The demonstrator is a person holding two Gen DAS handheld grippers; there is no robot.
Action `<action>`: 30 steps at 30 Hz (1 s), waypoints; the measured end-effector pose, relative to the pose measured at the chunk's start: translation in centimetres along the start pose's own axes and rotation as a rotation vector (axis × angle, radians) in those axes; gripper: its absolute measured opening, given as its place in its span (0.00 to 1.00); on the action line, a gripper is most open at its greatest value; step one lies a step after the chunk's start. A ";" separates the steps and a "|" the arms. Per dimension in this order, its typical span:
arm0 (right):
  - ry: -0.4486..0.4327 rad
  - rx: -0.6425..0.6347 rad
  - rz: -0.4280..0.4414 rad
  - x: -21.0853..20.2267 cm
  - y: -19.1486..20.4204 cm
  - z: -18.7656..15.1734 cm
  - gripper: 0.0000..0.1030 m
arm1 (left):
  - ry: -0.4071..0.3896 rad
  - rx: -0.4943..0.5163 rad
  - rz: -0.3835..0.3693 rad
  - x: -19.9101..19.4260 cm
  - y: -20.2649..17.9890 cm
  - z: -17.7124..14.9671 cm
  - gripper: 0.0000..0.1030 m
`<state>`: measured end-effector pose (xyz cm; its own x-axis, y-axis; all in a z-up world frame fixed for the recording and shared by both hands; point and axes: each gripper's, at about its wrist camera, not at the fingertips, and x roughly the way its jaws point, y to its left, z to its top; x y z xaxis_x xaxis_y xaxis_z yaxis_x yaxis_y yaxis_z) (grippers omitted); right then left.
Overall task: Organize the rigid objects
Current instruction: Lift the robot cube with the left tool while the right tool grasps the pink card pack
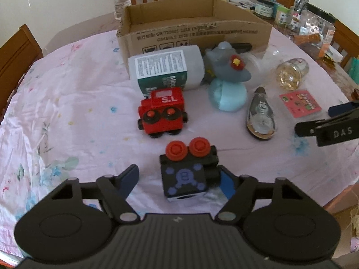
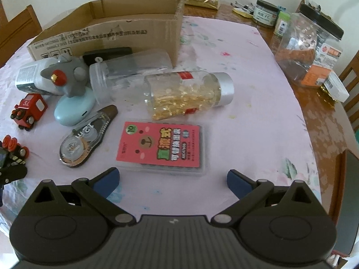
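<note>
Evidently barely begun — cardboard box (image 1: 193, 22) looks empty; left gripper (image 1: 179, 180), spread, flanks the black toy train (image 1: 186, 174); right gripper (image 2: 171, 180) spread, holding nothing.

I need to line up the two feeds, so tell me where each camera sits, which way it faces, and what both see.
Left wrist: on the left gripper, facing the cardboard box; its open fingers flank the black toy train; the right gripper intrudes at right.
Right wrist: on the right gripper, open before the pink card pack; the left gripper shows at left.
Shared: box, red toy train, correction tape, capsule bottle.
</note>
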<state>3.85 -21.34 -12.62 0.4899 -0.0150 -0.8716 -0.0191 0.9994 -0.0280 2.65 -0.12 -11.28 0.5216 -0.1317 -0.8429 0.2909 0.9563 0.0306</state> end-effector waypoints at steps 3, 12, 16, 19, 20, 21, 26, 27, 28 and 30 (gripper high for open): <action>-0.004 -0.003 0.014 0.0 0.4 0.1 1.00 | -0.003 -0.027 -0.031 -0.2 0.1 0.0 0.52; -0.037 0.002 0.009 0.8 1.1 1.3 1.00 | -0.007 -0.044 -0.007 0.0 1.5 0.2 0.49; -0.050 -0.013 0.007 1.3 1.2 1.8 1.00 | -0.006 -0.040 -0.002 0.1 1.7 0.3 0.49; -0.050 -0.020 0.012 1.4 1.3 2.1 0.99 | -0.004 -0.042 0.004 0.1 1.7 0.3 0.50; -0.052 -0.026 0.015 1.3 1.3 2.1 0.97 | -0.002 -0.044 0.009 0.1 1.6 0.4 0.52; -0.053 -0.030 0.014 1.3 1.4 2.2 0.96 | 0.002 -0.046 0.016 0.1 1.6 0.4 0.53; -0.060 -0.025 0.016 1.3 1.4 2.2 0.94 | 0.001 -0.061 0.015 0.2 1.8 0.4 0.54; -0.060 -0.025 0.015 1.4 1.4 2.2 0.94 | 0.000 -0.062 0.011 0.3 1.9 0.5 0.53; -0.061 -0.024 0.014 1.4 1.4 2.3 0.94 | -0.003 -0.058 0.005 0.3 1.9 0.5 0.53; -0.062 -0.026 0.016 1.2 1.4 2.2 0.92 | -0.004 -0.058 -0.003 0.3 2.0 0.5 0.51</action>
<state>6.36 -19.91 -12.66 0.5421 0.0037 -0.8403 -0.0500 0.9984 -0.0279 3.78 1.63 -11.22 0.5241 -0.1355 -0.8408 0.2457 0.9693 -0.0030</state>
